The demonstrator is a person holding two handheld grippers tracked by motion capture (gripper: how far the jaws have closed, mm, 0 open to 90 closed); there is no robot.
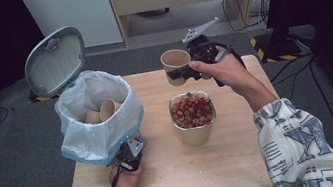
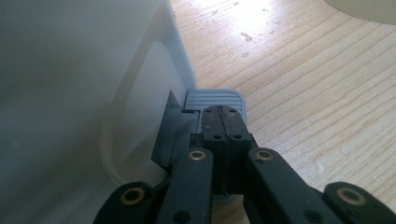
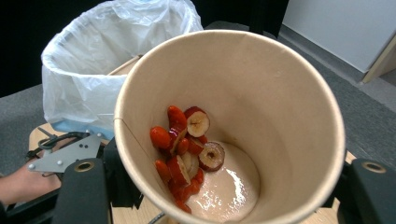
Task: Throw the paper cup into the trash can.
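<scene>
We hold a paper cup [image 1: 176,64] above the desk [image 1: 246,162] with the right hand-held gripper [image 1: 186,72].

Our right hand-held gripper is clenched around the cup, one jaw on each side of its wall; the cup sits between the jaws, above and just behind the metal bowl [image 1: 193,117] of red fruit slices. A few fruit slices [image 3: 187,149] cling inside the cup. Our left hand-held gripper [image 2: 223,127] is clenched with nothing between its jaws, tips resting on the grey pedal [image 2: 215,98] of the bin [image 1: 97,117], whose lid [image 1: 54,61] stands open.
</scene>
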